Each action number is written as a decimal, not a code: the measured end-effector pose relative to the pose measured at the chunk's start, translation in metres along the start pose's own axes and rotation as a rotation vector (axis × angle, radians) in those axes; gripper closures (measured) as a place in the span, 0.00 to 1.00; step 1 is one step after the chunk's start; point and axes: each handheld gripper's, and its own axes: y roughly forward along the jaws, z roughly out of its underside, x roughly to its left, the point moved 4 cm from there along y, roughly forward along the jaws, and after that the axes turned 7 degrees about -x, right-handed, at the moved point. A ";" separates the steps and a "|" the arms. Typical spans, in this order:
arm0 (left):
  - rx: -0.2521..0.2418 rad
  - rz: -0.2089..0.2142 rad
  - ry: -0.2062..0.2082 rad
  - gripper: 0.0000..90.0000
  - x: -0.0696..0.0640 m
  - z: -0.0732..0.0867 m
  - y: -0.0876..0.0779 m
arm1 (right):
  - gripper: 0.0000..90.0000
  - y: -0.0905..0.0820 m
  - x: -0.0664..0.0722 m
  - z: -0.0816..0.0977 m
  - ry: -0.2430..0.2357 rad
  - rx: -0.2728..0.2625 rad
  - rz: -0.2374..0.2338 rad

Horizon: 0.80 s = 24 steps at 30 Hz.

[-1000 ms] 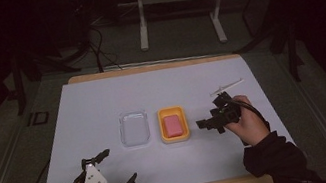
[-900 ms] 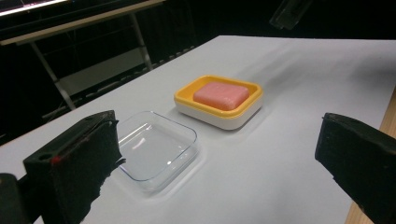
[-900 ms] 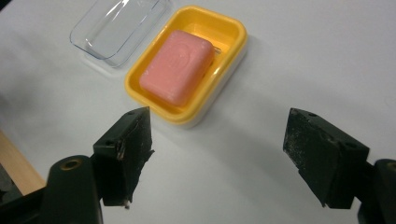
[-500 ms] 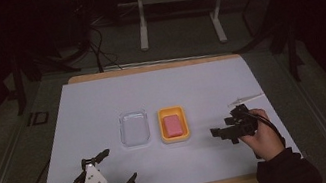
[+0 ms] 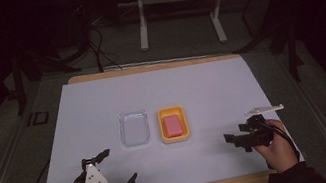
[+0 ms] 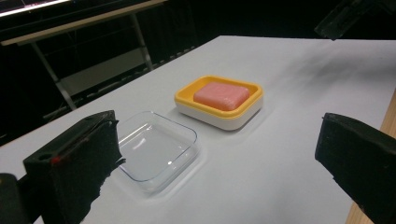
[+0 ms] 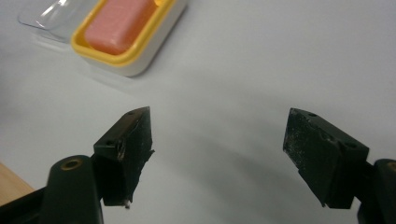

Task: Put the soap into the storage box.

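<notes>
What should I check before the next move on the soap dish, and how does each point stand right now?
1. Right gripper jaws open with nothing between them: ok.
2. Left gripper jaws open and empty: ok.
3. Pink soap lies inside the yellow dish: ok.
4. Clear lid lies on the white table sheet beside the dish, apart from both grippers: ok.
5. Open sheet between the right gripper and the dish, nothing in the way: ok.
6. Whether the lid's rim touches the dish: cannot tell.
</notes>
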 end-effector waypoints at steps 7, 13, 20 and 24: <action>-0.002 0.001 0.000 0.01 0.000 0.000 0.000 | 0.27 -0.007 -0.007 0.016 0.017 -0.012 0.021; -0.003 0.001 0.000 0.01 0.000 -0.001 -0.001 | 0.27 -0.013 -0.010 0.024 0.003 -0.024 0.054; -0.004 0.003 0.002 0.01 -0.001 -0.001 -0.001 | 0.25 -0.016 -0.014 0.038 0.026 0.000 0.054; -0.006 0.006 0.002 0.01 -0.001 -0.001 -0.001 | 0.25 -0.014 -0.016 0.043 0.023 0.009 0.055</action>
